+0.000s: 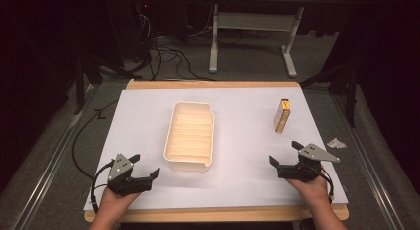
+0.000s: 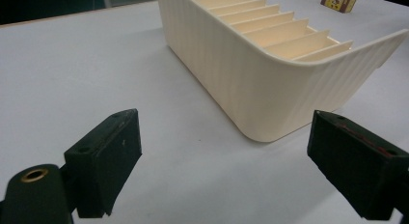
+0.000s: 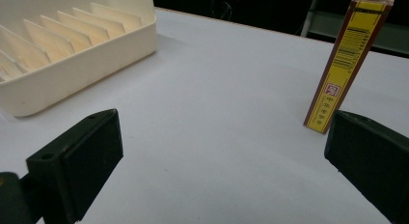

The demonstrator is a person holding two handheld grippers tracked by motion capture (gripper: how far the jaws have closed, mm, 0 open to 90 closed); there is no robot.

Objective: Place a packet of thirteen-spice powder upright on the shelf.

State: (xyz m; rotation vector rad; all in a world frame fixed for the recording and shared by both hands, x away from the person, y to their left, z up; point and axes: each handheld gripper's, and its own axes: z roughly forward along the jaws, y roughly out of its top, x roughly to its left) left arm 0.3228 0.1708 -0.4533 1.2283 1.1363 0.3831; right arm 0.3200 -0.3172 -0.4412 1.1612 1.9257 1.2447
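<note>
Both hands rest at the near edge of the tabletop (image 1: pixel 148 98), each holding a gripper. At the near left corner the left gripper (image 1: pixel 146 165) has its jaws spread wide apart with nothing between them, and it points toward the near end of the tray (image 1: pixel 191 136). From its own view the tray's rounded near corner (image 2: pixel 270 89) sits just beyond the jaws, apart from them, and thin dividers run across its inside. At the near right the right gripper (image 1: pixel 286 153) is likewise spread wide and empty, low over the white sheet. From its own view the box (image 3: pixel 349 60) stands upright just past the right-hand jaw, yellow with a dark red edge and a barcode on its side; whether it touches that jaw I cannot tell. From above, the box (image 1: pixel 282 116) stands near the right edge, well apart from the cream tray at the middle. A crumpled white scrap (image 1: pixel 337 143) lies off the sheet's right edge.
</note>
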